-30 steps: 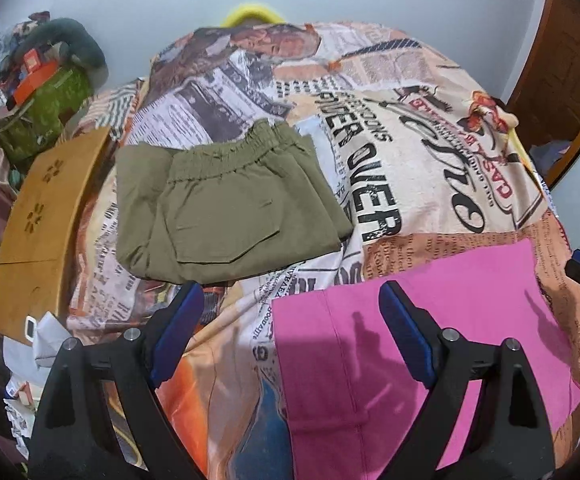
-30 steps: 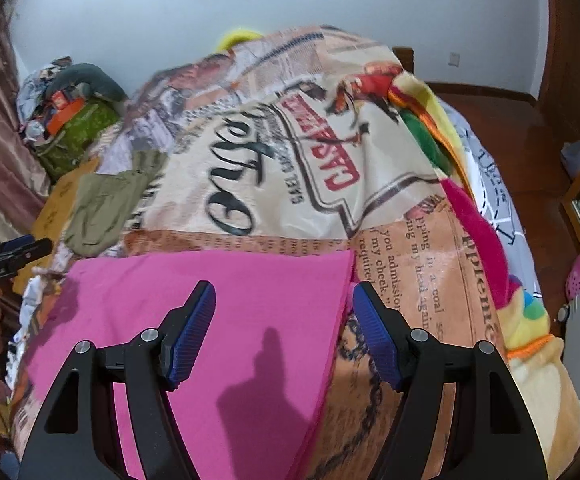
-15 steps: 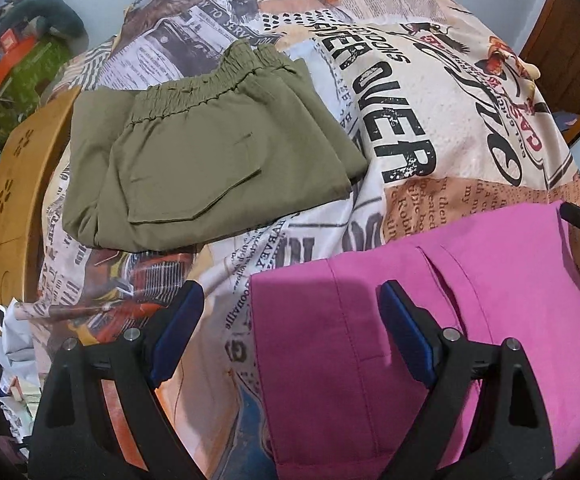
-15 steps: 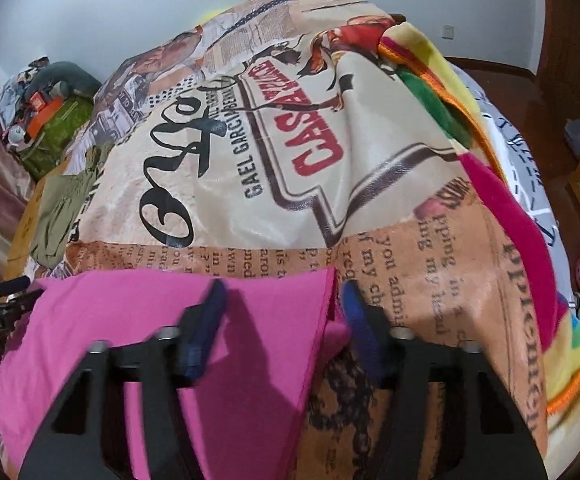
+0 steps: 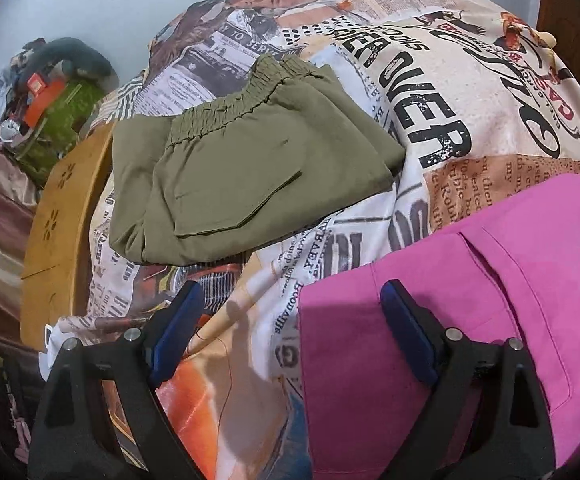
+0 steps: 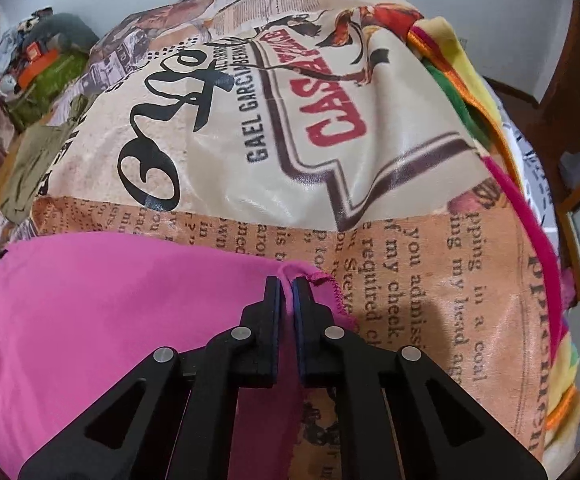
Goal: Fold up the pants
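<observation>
Pink pants [image 6: 102,320] are spread flat on the newspaper-print bedspread [image 6: 290,160]. Right gripper [image 6: 287,280] is pinched tight on their far corner; left gripper [image 5: 290,300] is wide open straddling the other edge, grabbing nothing. Folded olive pants [image 5: 250,184] lie nearby.

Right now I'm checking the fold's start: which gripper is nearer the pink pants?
Right. The right gripper is shut on the pink pants' corner; the left gripper stands open, straddling their other edge without pinching.
</observation>
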The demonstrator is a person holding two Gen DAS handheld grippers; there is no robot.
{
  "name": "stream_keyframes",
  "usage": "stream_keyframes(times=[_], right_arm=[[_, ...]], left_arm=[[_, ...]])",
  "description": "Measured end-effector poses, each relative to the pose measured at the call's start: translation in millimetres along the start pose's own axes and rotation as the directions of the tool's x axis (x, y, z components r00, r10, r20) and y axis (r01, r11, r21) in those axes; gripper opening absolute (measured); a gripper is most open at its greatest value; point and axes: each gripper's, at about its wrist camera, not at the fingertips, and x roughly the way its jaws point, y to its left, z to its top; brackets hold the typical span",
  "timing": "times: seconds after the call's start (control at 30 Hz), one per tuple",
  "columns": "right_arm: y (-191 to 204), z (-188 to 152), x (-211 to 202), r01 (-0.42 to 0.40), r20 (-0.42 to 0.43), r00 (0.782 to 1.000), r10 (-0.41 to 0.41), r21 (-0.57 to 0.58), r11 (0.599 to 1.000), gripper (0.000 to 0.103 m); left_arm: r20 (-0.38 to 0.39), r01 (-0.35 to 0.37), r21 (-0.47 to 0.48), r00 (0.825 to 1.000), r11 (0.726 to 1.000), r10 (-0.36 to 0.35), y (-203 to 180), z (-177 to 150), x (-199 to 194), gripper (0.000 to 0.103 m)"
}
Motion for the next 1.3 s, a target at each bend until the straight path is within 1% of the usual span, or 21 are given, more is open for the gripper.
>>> stream_keyframes(times=[0.07, 0.17, 0.2, 0.23, 0.27, 0.33, 0.4, 0.43, 0.5, 0.57, 0.63, 0.7, 0.83, 0.93, 1.0, 1.17, 1.23, 1.3], right_arm=[[0, 0, -6, 0.017, 0.011, 1.0, -0.017, 0.002, 1.0, 0.006], [1, 1, -17, 0.002, -0.003, 1.0, -0.002, 0.016, 1.0, 0.007], [5, 3, -20, 0.0, -0.01, 1.0, 0.0, 0.013, 1.0, 0.011], [7, 4, -25, -0.002, -0.011, 1.0, 0.002, 0.003, 1.0, 0.018], [10, 5, -31, -0.003, -0.001, 1.0, 0.003, -0.008, 1.0, 0.022], [16, 8, -44, -0.015, 0.039, 0.999, 0.016, -0.024, 1.0, 0.041], [23, 9, -59, -0.038, 0.08, 0.996, 0.041, -0.036, 0.999, 0.048], [26, 11, -63, -0.054, 0.089, 0.994, 0.058, -0.042, 0.998, 0.05], [36, 15, -69, -0.106, 0.088, 0.99, 0.11, -0.055, 0.993, 0.051], [46, 17, -69, -0.156, 0.069, 0.985, 0.16, -0.064, 0.986, 0.052], [58, 20, -61, -0.185, 0.047, 0.981, 0.189, -0.075, 0.98, 0.053], [70, 19, -50, -0.203, 0.01, 0.979, 0.205, -0.095, 0.975, 0.053], [87, 13, -23, -0.232, -0.09, 0.971, 0.223, -0.106, 0.967, 0.053], [97, 4, -7, -0.253, -0.176, 0.957, 0.23, -0.125, 0.959, 0.053], [99, -3, -9, -0.239, -0.172, 0.962, 0.212, -0.154, 0.959, 0.054], [94, -10, -19, -0.259, -0.191, 0.954, 0.23, -0.143, 0.955, 0.055], [91, -15, -25, -0.248, -0.183, 0.958, 0.22, -0.145, 0.958, 0.061], [87, -21, -32, -0.235, -0.173, 0.963, 0.209, -0.149, 0.96, 0.065]], left_arm=[[-0.002, -0.014, 0.005, 1.0, 1.0, 0.014, -1, 1, -2, 0.092], [0.016, -0.073, 0.041, 0.997, 0.996, 0.073, -3, 4, -12, 0.091], [0.024, -0.078, 0.051, 0.997, 0.996, 0.077, -3, 5, -17, 0.091], [0.032, -0.075, 0.053, 0.997, 0.996, 0.074, -2, 6, -22, 0.091], [0.043, -0.064, 0.051, 0.997, 0.997, 0.062, 0, 7, -29, 0.091], [0.06, -0.033, 0.037, 0.998, 0.999, 0.031, 3, 10, -41, 0.091], [0.073, 0.013, 0.01, 0.997, 1.0, -0.014, 5, 16, -52, 0.091], [0.076, 0.035, 0.0, 0.996, 0.999, -0.035, 5, 18, -55, 0.091], [0.079, 0.089, -0.013, 0.993, 0.996, -0.087, 4, 24, -62, 0.091], [0.076, 0.129, -0.013, 0.989, 0.991, -0.128, -2, 29, -65, 0.092], [0.067, 0.165, -0.01, 0.984, 0.986, -0.163, -9, 32, -64, 0.094], [0.04, 0.195, 0.005, 0.98, 0.981, -0.195, -20, 33, -59, 0.094], [-0.027, 0.208, 0.056, 0.978, 0.977, -0.207, -40, 27, -42, 0.094], [-0.065, 0.205, 0.092, 0.978, 0.974, -0.2, -50, 18, -28, 0.095], [-0.07, 0.208, 0.097, 0.977, 0.973, -0.202, -52, 13, -25, 0.095], [-0.079, 0.237, 0.065, 0.97, 0.969, -0.231, -46, 7, -28, 0.095], [-0.073, 0.235, 0.054, 0.97, 0.97, -0.231, -43, 2, -32, 0.095], [-0.062, 0.218, 0.053, 0.975, 0.975, -0.215, -39, -6, -38, 0.095]])
